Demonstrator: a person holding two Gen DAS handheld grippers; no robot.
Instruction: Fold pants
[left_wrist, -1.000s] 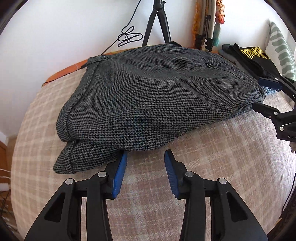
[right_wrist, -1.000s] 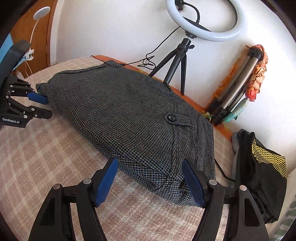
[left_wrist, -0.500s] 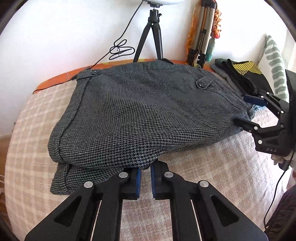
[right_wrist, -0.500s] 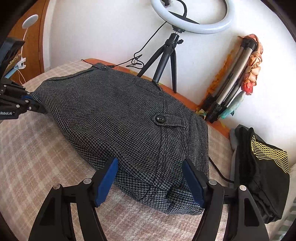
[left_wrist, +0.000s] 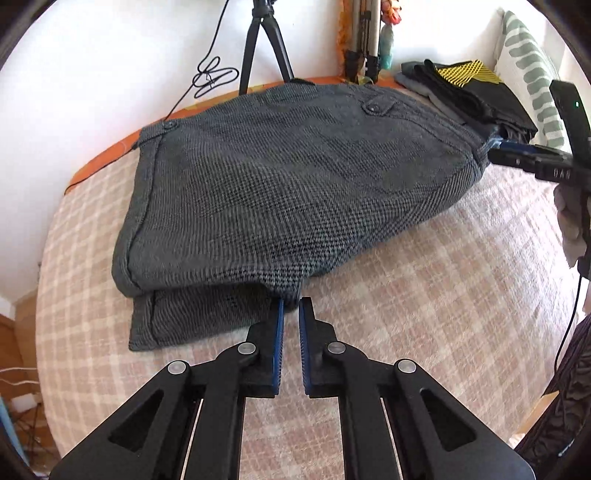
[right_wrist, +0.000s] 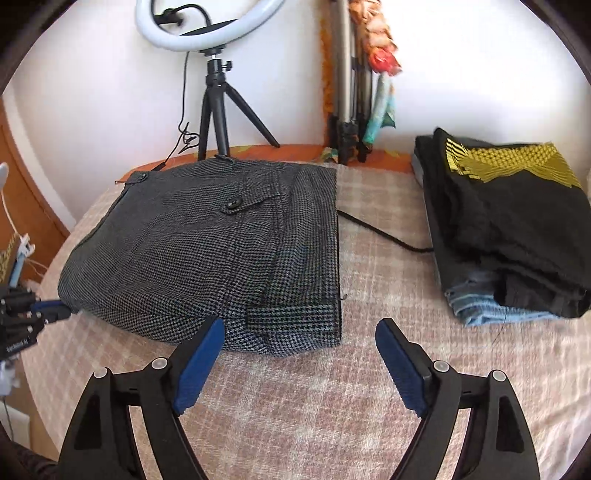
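Grey houndstooth pants (left_wrist: 280, 192) lie folded on the checked bedspread (left_wrist: 424, 302), and they also show in the right wrist view (right_wrist: 207, 266). My left gripper (left_wrist: 290, 310) is nearly shut, its blue pads at the pants' near edge with a narrow gap; whether cloth is pinched I cannot tell. It shows at the left edge of the right wrist view (right_wrist: 51, 310). My right gripper (right_wrist: 299, 332) is open and empty, just in front of the pants' near right corner. In the left wrist view it (left_wrist: 517, 151) sits at the pants' right end.
A stack of folded dark clothes and jeans (right_wrist: 509, 229) lies right of the pants. A ring light on a tripod (right_wrist: 214, 107) and a folded stand (right_wrist: 351, 110) are by the wall. A black cable (right_wrist: 380, 232) crosses the bedspread. A striped pillow (left_wrist: 532, 70) is far right.
My left gripper closed from open to nearly shut at the pants' near edge. My right gripper swung right and pulled back, staying open. The pants look flatter and squarer.
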